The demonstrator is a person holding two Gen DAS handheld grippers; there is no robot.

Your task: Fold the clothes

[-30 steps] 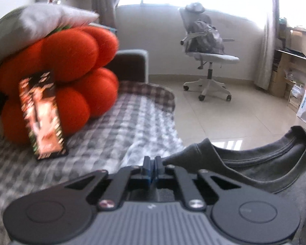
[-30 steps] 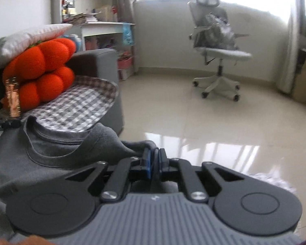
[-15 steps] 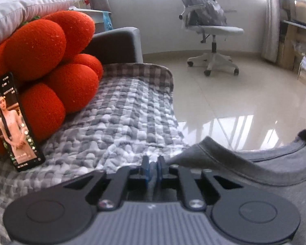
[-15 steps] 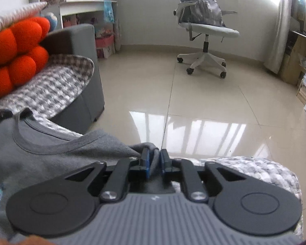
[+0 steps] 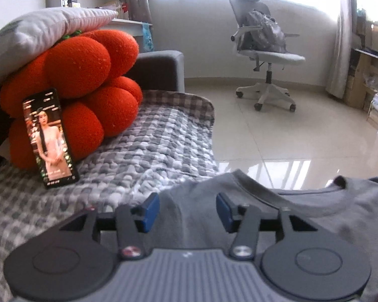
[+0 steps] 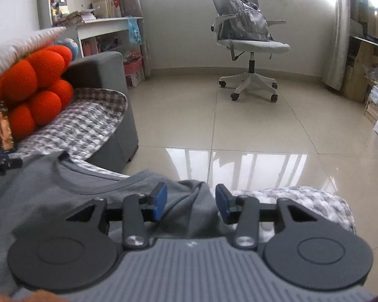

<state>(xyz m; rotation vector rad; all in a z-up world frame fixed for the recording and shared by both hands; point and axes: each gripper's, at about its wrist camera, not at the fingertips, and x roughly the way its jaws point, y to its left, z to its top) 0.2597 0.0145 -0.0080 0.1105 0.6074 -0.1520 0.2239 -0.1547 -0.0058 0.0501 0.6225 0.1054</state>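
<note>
Room: glossy tiled floor (image 6: 252, 130), bright windows behind, shelves and a white desk at the left wall.
Sofa: grey, covered by a checked blanket (image 5: 148, 151) that carries everything near the cameras.
Office chair (image 6: 247, 40): stands well apart on the floor, a grey backpack (image 6: 247, 25) on its seat.
Cushions: an orange lumpy cushion (image 5: 88, 88) under a pale pillow (image 5: 45, 30), at the sofa's back.
T-shirt (image 5: 302, 211): grey, lying flat on the blanket by the sofa's front edge, collar facing the room.
Phone (image 5: 49, 138): screen lit, propped upright against the orange cushion.
Left gripper (image 5: 187, 211): jaws have just been opening and stand spread, a shoulder ridge of the T-shirt between them, pads clear of it.
Right gripper (image 6: 191, 201): jaws likewise just opened, spread either side of a raised fold of the T-shirt, not pinching it.
</note>
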